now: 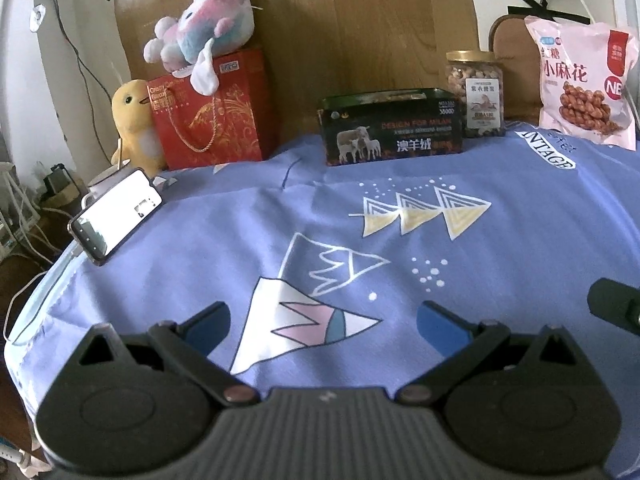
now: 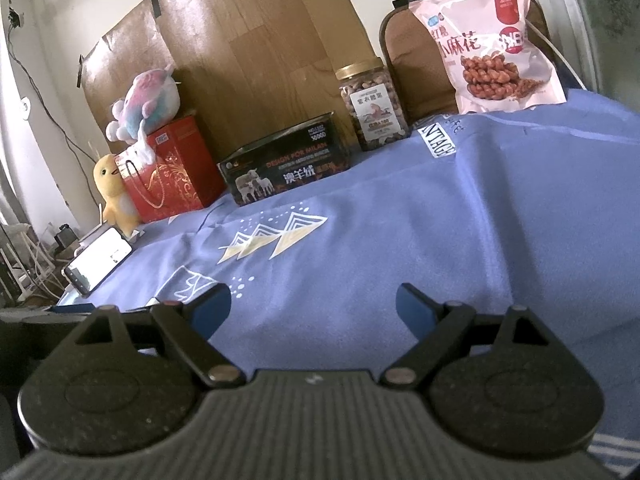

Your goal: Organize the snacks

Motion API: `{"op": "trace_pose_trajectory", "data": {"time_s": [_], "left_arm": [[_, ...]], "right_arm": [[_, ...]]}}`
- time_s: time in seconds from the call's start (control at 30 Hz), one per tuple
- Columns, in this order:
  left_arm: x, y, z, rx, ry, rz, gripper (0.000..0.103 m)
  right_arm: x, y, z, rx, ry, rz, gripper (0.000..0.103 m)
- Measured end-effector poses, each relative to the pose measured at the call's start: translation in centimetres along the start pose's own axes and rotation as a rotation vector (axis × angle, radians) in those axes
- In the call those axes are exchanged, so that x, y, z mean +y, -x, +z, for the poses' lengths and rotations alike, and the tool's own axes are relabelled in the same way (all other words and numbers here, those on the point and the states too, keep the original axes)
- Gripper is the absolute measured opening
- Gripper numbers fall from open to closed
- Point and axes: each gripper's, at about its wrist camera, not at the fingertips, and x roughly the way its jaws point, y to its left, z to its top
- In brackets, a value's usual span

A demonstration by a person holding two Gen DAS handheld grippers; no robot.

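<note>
You see a matt blue cloth (image 1: pixel 500 216) over the desk, a glossy pink plastic snack bag (image 1: pixel 584 80), a clear plastic jar (image 1: pixel 480 94) with gold lid, and a glossy dark tin (image 1: pixel 390 132). Each tool body is matt black plastic.

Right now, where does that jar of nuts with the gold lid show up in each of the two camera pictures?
Left wrist view: the jar of nuts stands upper right of centre, at the far edge of the blue cloth.
Right wrist view: the jar of nuts stands upper centre, tilted by the lens.
Shared landmark: the dark box with sheep sits just left of it in both.
</note>
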Motion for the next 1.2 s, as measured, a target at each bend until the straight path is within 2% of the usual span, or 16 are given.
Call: {"op": "trace_pose_trajectory", "data": {"time_s": [0.47, 1.2], "left_arm": [[0.04, -0.28, -0.05, 0.009, 0.011, -0.016, 0.103], [0.0, 0.2, -0.25, -0.041, 0.01, 0.017, 0.103]], "right_arm": [[0.09, -0.2, -0.24, 0.01, 0.002, 0.002, 0.092], [0.01, -0.02, -0.45, 0.004, 0.0, 0.0, 0.092]]}}
